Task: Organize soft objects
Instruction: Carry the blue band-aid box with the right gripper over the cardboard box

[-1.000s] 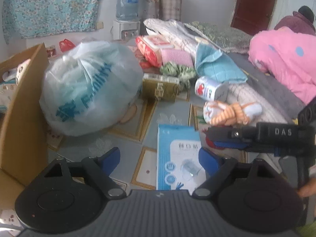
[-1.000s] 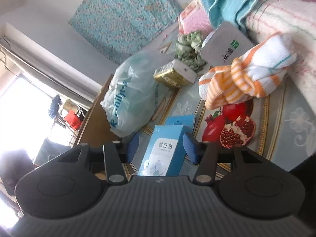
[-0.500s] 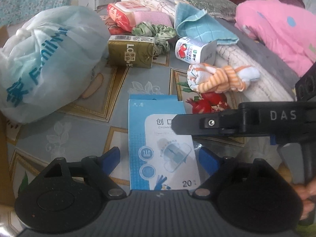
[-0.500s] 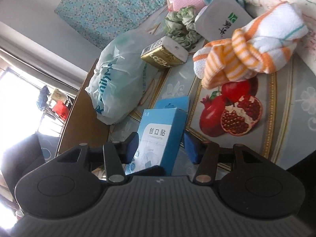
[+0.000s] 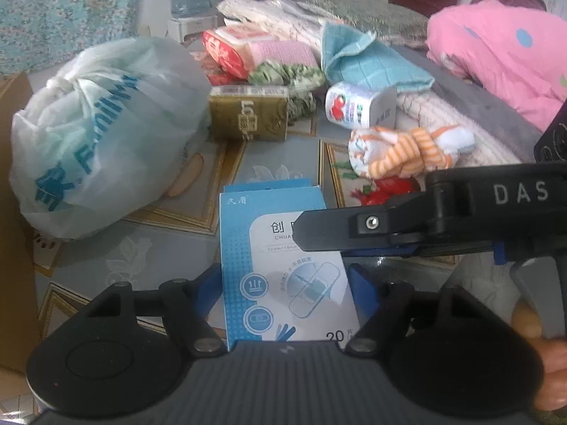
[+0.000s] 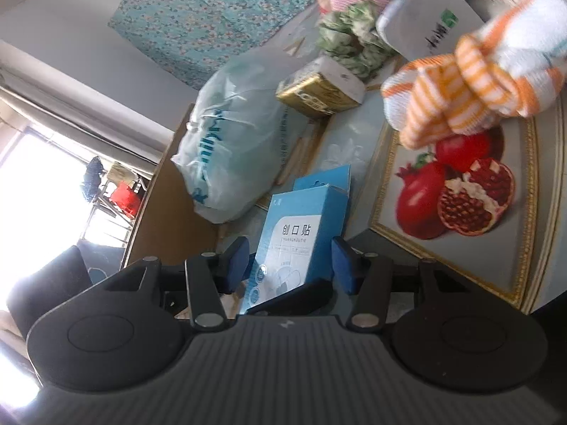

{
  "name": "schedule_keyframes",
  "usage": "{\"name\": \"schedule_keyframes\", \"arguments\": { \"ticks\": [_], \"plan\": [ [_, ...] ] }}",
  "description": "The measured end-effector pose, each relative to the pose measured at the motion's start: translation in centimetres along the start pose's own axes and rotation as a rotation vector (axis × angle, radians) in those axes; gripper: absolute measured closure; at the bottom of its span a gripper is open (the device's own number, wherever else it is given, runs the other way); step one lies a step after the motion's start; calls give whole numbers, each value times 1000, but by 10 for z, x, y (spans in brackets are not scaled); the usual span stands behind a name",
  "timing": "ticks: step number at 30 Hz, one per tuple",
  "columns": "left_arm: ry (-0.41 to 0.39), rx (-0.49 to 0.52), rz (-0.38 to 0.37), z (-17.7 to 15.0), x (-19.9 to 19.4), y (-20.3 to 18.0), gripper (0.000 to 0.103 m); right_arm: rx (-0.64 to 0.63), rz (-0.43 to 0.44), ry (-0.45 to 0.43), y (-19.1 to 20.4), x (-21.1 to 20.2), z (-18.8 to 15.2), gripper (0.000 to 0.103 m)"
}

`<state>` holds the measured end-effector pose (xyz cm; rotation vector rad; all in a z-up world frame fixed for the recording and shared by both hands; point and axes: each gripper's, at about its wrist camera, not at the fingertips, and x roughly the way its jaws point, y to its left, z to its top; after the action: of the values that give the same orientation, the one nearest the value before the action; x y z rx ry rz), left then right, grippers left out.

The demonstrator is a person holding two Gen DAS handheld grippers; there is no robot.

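A blue bandage box [image 5: 255,248] stands upright between the pads of my left gripper [image 5: 283,283]. Its jaws are closing, and the pads meet the box's two side edges. My right gripper [image 5: 308,233] reaches in from the right, with one finger across the box's front face. In the right wrist view the same box [image 6: 301,219] sits between the pads of my right gripper [image 6: 288,264], which is shut on it. A knotted orange-striped towel [image 5: 407,152] lies behind on the table. It also shows in the right wrist view [image 6: 460,88].
A tied plastic bag [image 5: 99,131] fills the left side, next to a cardboard box wall [image 5: 14,212]. Behind lie a gold packet [image 5: 248,113], a small carton [image 5: 358,106], a green cloth [image 5: 287,74], a teal towel [image 5: 365,63] and a pink quilt [image 5: 496,46].
My left gripper dropped lower around the blue box and its jaws narrowed onto it. The right gripper's finger moved in across the box's face.
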<state>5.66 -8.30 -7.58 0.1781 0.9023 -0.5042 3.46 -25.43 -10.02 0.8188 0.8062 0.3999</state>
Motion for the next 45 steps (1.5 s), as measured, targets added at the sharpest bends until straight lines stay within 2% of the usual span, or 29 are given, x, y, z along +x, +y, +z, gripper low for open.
{"name": "schedule_keyframes", "arguments": {
  "ticks": [8, 14, 18, 22, 25, 28, 33, 40, 45],
  "plan": [
    [-123, -19, 46, 13, -49, 12, 27, -99, 68, -32, 42, -9, 15, 52],
    [-228, -58, 129, 27, -97, 41, 27, -242, 149, -26, 104, 4, 36, 51],
    [-265, -101, 208, 32, -125, 73, 27, -319, 219, 17, 149, 34, 51, 51],
    [-257, -175, 284, 31, -147, 116, 27, -360, 287, 125, 196, 83, 59, 51],
    [-227, -240, 344, 27, -159, 154, 27, -388, 307, 220, 229, 123, 58, 51],
    [-184, -287, 392, 25, -162, 191, 27, -428, 289, 314, 260, 170, 51, 51],
    [-56, -377, 398, 25, -149, 264, 27, -435, 222, 464, 296, 247, 42, 51],
    [106, -429, 422, 15, -116, 318, 27, -363, 105, 648, 311, 336, 24, 50],
    [184, -450, 443, 12, -94, 340, 27, -303, 47, 722, 302, 381, 18, 50]
  ]
}}
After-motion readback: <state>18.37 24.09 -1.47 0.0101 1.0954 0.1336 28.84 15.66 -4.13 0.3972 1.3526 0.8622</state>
